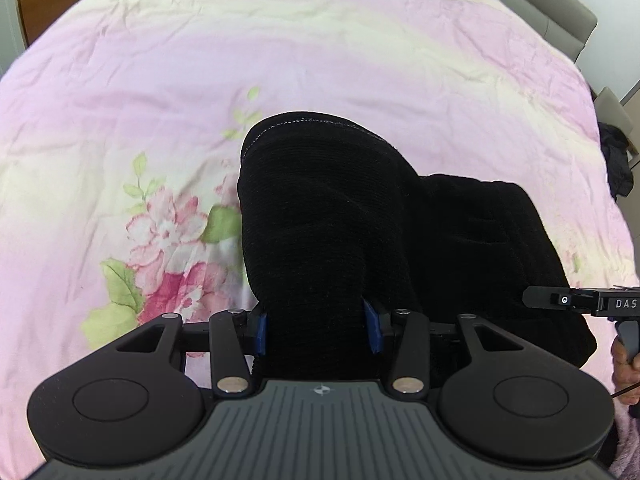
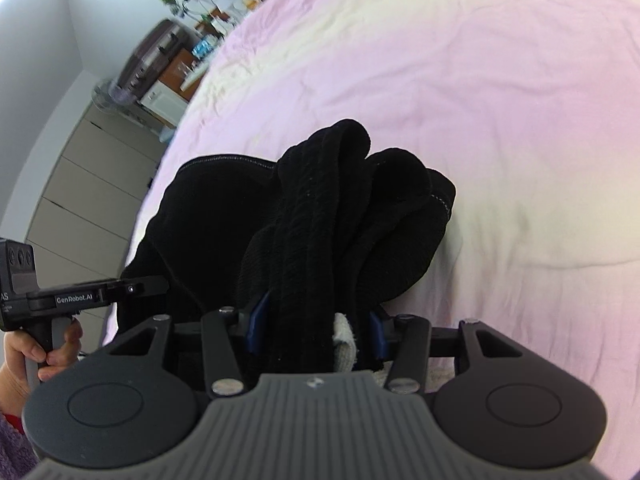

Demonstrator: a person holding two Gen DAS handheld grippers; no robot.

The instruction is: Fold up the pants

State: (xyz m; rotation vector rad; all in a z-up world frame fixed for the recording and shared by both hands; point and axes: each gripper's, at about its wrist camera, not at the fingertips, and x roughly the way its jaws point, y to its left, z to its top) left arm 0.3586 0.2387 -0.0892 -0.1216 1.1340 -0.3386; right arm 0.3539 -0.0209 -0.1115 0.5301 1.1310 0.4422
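Note:
Black knit pants (image 1: 320,216) hang bunched over a pink floral bedspread (image 1: 160,80). My left gripper (image 1: 318,326) is shut on a thick fold of the pants, which fills the space between its blue pads (image 1: 261,330). My right gripper (image 2: 314,332) is shut on another bunched part of the pants (image 2: 320,220), with a white inner patch (image 2: 344,344) showing between the fingers. The right gripper also shows at the right edge of the left wrist view (image 1: 580,300). The left gripper shows at the left of the right wrist view (image 2: 80,296).
The bedspread (image 2: 480,100) covers the bed all around. A grey headboard (image 1: 560,4) stands at the far right. Dark clothing (image 1: 618,160) lies off the bed's right side. Drawers (image 2: 80,184) and a cluttered desk (image 2: 180,68) stand beyond the bed's left edge.

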